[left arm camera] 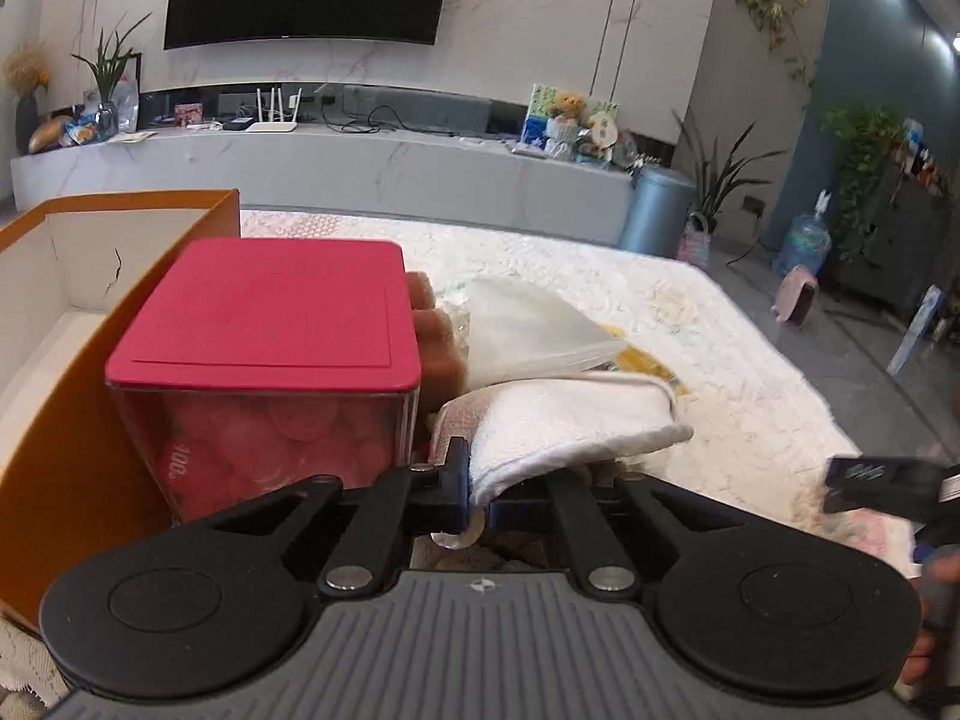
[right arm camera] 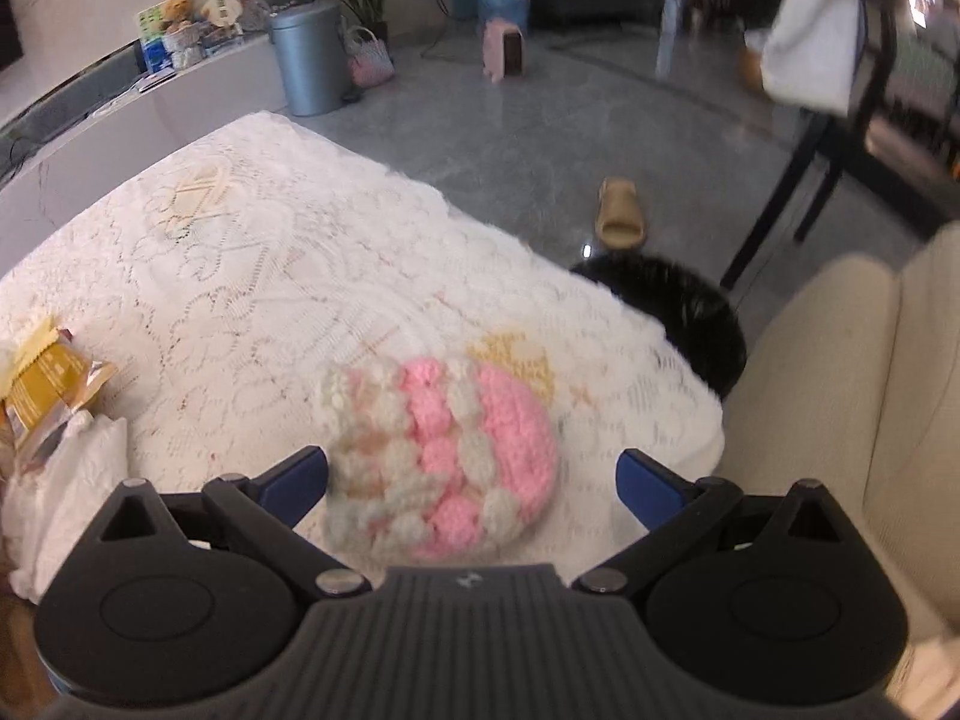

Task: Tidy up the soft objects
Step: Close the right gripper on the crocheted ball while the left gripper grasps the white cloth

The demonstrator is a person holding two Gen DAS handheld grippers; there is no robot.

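Observation:
In the left wrist view my left gripper (left arm camera: 477,495) is shut on the near edge of a folded white towel (left arm camera: 570,420), which drapes to the right over the lace-covered table (left arm camera: 690,312). Left of it stands a clear box with a magenta lid (left arm camera: 270,312), and beside that an open orange box (left arm camera: 66,300). In the right wrist view my right gripper (right arm camera: 471,480) is open, its blue pads on either side of a pink-and-cream crocheted piece (right arm camera: 444,456) lying on the lace cloth; the pads do not press on it.
A brown sponge-like item (left arm camera: 438,348) and a clear plastic bag (left arm camera: 528,324) lie behind the towel. Yellow snack packets (right arm camera: 48,384) and a white cloth (right arm camera: 66,480) lie at the left. A beige sofa (right arm camera: 840,420) and a black furry thing (right arm camera: 678,312) sit past the table's right edge.

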